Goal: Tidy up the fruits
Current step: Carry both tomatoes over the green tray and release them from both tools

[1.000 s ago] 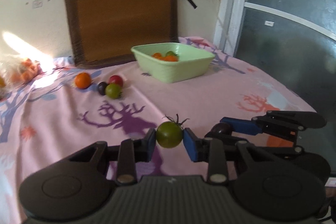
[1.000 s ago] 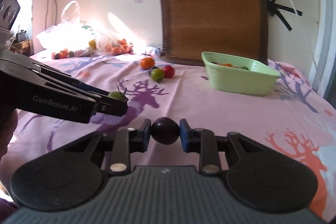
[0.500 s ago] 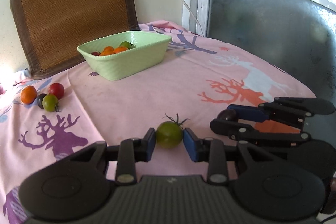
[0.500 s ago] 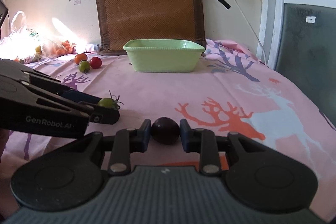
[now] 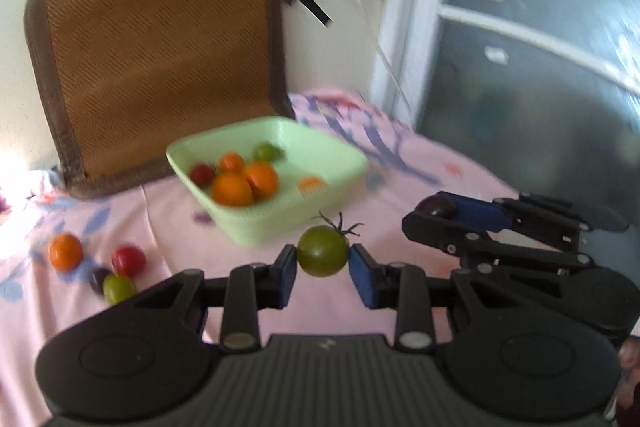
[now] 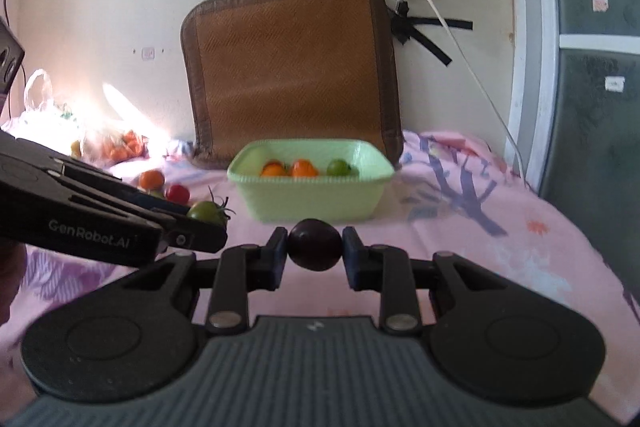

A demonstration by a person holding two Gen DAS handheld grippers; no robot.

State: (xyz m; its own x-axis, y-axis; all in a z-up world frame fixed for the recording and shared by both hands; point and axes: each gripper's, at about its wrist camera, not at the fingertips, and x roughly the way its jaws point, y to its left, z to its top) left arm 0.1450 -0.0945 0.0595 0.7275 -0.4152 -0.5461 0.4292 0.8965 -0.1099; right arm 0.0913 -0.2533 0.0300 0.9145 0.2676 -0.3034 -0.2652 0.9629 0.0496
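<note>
My left gripper (image 5: 322, 262) is shut on a green tomato (image 5: 322, 250) with a dark stem, held above the pink cloth just short of the pale green bowl (image 5: 304, 215). My right gripper (image 6: 314, 250) is shut on a dark purple tomato (image 6: 314, 244), also in front of the bowl (image 6: 312, 199). Each gripper shows in the other's view: the right one with its dark tomato (image 5: 436, 206), the left one with its green tomato (image 6: 207, 211). The bowl holds several orange, red and green fruits (image 5: 233, 189).
Loose fruits lie left of the bowl: an orange one (image 5: 65, 251), a red one (image 5: 129, 260), a dark one (image 5: 98, 279) and a green one (image 5: 118, 287). A brown woven mat (image 5: 160, 59) leans on the wall behind. Plastic bags of fruit (image 6: 120, 143) sit far left. A glass door (image 6: 592, 67) stands at right.
Both grippers have moved toward the bowl with their tomatoes and risen a little. The bowl now looks larger and its inside shows more.
</note>
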